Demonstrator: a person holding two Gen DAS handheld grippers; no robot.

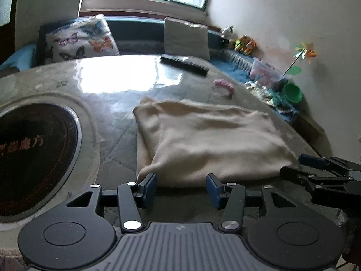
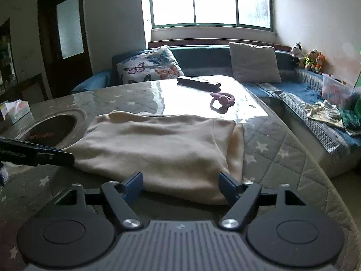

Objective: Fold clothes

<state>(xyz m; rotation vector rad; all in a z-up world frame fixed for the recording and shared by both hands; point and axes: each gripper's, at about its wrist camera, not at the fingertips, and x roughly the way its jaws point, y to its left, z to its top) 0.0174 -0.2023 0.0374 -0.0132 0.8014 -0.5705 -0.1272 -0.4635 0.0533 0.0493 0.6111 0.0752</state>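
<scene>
A cream garment (image 1: 207,135) lies folded into a rough rectangle on the quilted table top (image 1: 117,140). It also shows in the right wrist view (image 2: 158,149). My left gripper (image 1: 181,187) is open, its blue pads at the garment's near edge by the near left corner. My right gripper (image 2: 181,186) is open at the near edge by the near right corner, with the cloth edge lying between its pads. The right gripper shows at the right of the left wrist view (image 1: 327,176). The left gripper shows at the left of the right wrist view (image 2: 33,153).
A round dark inset (image 1: 33,158) sits in the table at left. A remote control (image 2: 198,82) and a pink ring toy (image 2: 222,101) lie beyond the garment. A tissue box (image 2: 17,110) stands far left. A sofa with cushions (image 2: 255,62) and toys (image 2: 336,90) wraps the far and right sides.
</scene>
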